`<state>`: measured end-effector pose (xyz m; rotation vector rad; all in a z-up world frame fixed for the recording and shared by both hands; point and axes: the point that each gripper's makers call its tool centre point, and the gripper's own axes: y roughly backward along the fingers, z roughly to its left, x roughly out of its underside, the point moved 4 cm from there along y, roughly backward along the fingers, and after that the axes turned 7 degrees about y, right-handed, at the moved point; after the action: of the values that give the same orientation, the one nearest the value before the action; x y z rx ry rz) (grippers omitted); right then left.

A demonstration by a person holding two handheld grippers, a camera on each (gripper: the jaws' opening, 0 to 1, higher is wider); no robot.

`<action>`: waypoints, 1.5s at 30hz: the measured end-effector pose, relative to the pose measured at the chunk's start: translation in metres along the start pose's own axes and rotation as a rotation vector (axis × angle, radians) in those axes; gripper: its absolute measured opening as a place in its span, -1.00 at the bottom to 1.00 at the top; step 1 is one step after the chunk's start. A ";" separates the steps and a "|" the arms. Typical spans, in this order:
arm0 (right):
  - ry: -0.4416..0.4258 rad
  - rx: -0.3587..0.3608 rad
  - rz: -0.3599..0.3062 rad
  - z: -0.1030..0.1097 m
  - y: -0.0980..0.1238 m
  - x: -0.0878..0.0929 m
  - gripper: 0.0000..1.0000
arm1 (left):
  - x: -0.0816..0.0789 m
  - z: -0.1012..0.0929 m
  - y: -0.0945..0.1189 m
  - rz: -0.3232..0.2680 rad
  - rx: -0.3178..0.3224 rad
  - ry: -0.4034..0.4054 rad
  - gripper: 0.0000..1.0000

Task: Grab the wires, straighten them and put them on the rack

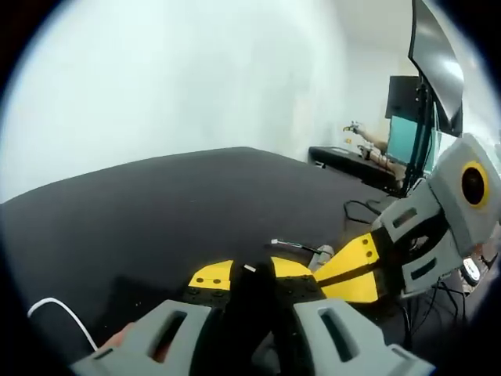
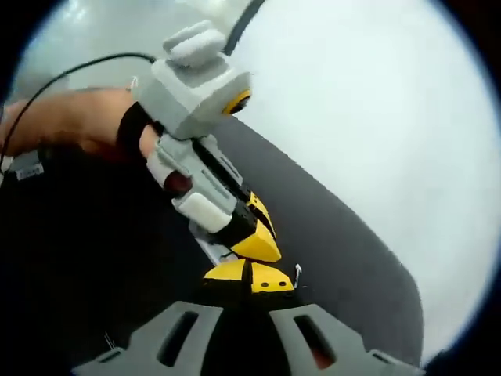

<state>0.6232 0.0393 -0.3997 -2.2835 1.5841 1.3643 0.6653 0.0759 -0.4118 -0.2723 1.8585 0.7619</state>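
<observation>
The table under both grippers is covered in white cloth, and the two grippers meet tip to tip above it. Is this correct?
Not quite. In the left gripper view the table surface is black, not white; the white area behind it is the wall. The left gripper and right gripper do meet tip to tip.

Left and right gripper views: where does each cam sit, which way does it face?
Left gripper view: on the left hand-held gripper, facing across the black table toward a white wall; right hand-held gripper enters from the right.
Right gripper view: on the right hand-held gripper, facing the left one; a person's hand grips it.
Shared: both grippers' yellow tips meeting over the table.
</observation>
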 end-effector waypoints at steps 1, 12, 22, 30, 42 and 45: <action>0.084 0.013 -0.022 0.001 0.001 -0.003 -1.00 | -0.001 0.000 0.000 0.001 -0.002 -0.002 -0.64; -0.317 -0.091 -0.018 -0.015 0.030 -0.006 -1.00 | -0.009 0.005 0.002 0.012 -0.016 -0.084 -0.62; -0.150 -0.021 0.075 0.014 0.020 -0.013 -0.86 | -0.039 -0.003 0.025 -0.107 0.025 -0.644 -0.61; -0.078 0.070 0.159 0.007 0.012 0.001 -0.97 | -0.027 0.000 0.020 -0.048 0.034 -0.764 -0.57; -0.525 -0.009 0.103 -0.005 0.010 0.005 -0.99 | -0.022 -0.015 0.029 -0.046 0.183 -0.854 -0.79; -0.556 0.034 0.049 -0.018 0.016 0.006 -0.99 | -0.012 -0.012 0.026 -0.005 0.178 -0.825 -0.82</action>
<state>0.6222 0.0184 -0.3858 -1.6394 1.4553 1.7605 0.6484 0.0863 -0.3884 0.1443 1.1251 0.5745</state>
